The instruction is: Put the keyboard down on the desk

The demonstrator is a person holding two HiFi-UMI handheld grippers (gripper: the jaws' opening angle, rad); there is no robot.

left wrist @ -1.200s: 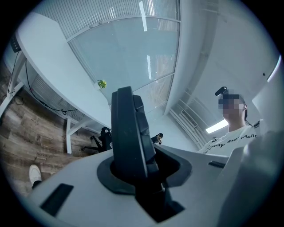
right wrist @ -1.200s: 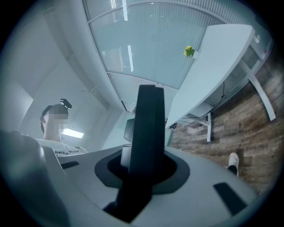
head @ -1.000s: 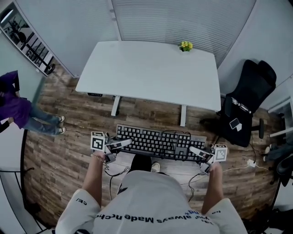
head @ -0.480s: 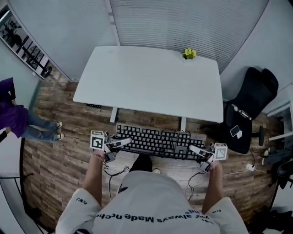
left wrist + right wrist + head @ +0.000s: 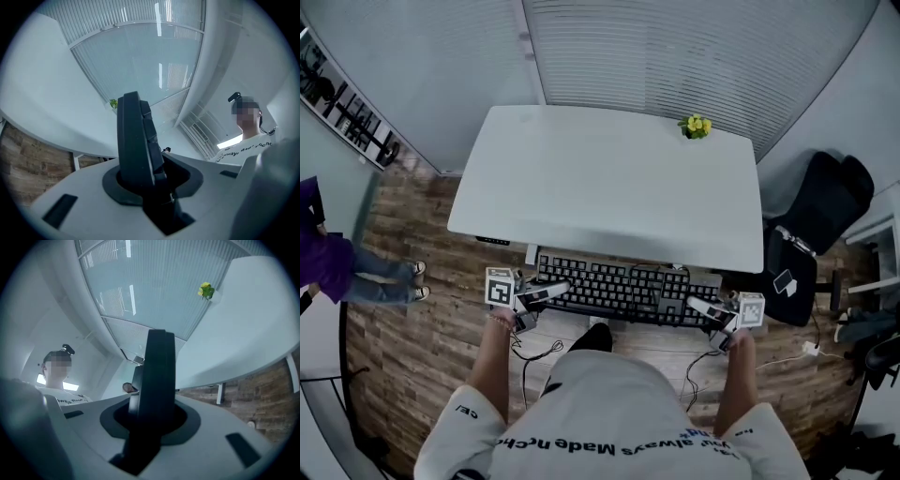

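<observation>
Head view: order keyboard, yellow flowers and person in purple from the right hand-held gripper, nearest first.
1. keyboard, gripped by the right hand-held gripper.
2. yellow flowers, far edge of the desk.
3. person in purple, far left.

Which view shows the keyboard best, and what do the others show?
The head view: the whole keyboard shows, keys up, near the desk, with left claw and right claw gripping its ends. Each gripper view shows only one end, edge-on.

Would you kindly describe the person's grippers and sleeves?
The left gripper and right gripper have pale grey jaws, a white cube with black square markers and a thin cable each. The white lettered T-shirt has short sleeves.
</observation>
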